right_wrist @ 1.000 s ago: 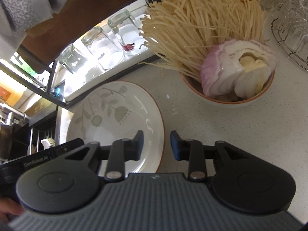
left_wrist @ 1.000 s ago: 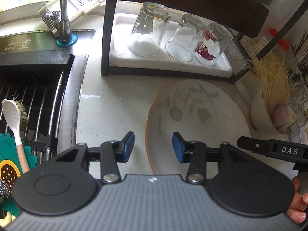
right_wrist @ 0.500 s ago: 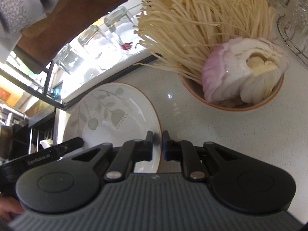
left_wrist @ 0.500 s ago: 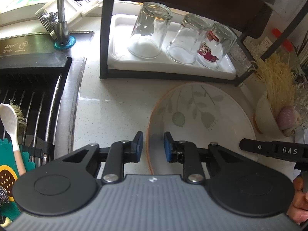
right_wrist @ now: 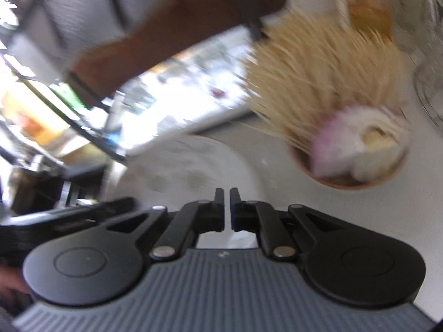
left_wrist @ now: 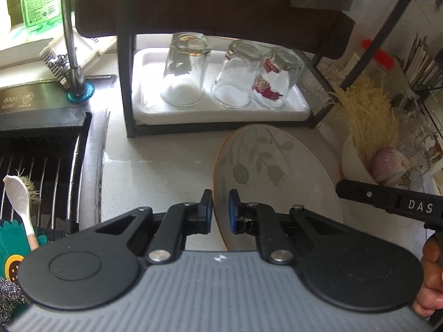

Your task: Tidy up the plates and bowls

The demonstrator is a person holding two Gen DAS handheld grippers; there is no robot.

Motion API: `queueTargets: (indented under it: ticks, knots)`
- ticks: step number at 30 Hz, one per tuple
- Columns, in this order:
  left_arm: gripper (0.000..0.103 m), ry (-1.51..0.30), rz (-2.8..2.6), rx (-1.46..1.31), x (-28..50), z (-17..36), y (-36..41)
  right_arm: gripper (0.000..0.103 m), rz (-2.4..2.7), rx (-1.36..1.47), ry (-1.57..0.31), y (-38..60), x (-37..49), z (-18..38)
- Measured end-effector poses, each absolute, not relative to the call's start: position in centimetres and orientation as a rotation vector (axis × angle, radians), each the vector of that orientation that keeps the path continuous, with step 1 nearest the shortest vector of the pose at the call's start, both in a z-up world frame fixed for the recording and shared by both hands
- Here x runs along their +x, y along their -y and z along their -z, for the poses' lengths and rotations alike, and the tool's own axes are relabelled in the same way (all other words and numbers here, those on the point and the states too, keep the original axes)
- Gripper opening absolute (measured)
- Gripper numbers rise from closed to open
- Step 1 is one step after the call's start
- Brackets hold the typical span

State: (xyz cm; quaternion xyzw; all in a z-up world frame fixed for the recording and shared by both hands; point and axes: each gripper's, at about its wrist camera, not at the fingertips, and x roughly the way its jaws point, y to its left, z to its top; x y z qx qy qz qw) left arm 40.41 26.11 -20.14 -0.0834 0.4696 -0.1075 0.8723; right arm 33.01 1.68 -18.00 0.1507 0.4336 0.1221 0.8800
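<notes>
A white plate [left_wrist: 277, 171] with a leaf print and an orange rim is tilted up off the counter. My left gripper [left_wrist: 220, 204] closes its blue pads on the plate's left rim and grips it. In the blurred right wrist view my right gripper [right_wrist: 227, 202] is shut on the opposite rim of the plate [right_wrist: 188, 163]. Its black body [left_wrist: 387, 202] shows at the plate's right side in the left wrist view. A bowl [right_wrist: 346, 185] of enoki mushrooms and cut onion stands just right of the plate.
Three upturned glasses [left_wrist: 229, 83] sit on a white tray [left_wrist: 293, 110] under a dark-framed rack behind the plate. The sink [left_wrist: 41, 160] with a white spoon [left_wrist: 19, 193] and the faucet [left_wrist: 72, 55] lies left. A person's hand [left_wrist: 432, 271] is at the right edge.
Both grippers went from open to shut on opposite rims of the plate. The plate has tilted up from the counter, and the right wrist view has swung and blurred.
</notes>
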Motion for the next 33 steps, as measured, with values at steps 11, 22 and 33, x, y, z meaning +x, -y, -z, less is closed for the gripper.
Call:
queueTargets:
  ticks: [11,22,33]
  knots:
    - [0.013,-1.010,0.154,-0.175,38.3,20.5,-26.2,0.006,-0.162,0.300,-0.906,0.4,30.5,17.3]
    - [0.037,-1.034,0.137,-0.291,39.5,21.2,-27.5,0.024,-0.105,0.416,-0.951,3.1,31.6,18.8]
    - [0.043,-1.066,0.141,-0.271,41.8,23.1,-27.6,0.033,-0.119,0.454,-1.005,2.3,33.9,21.8]
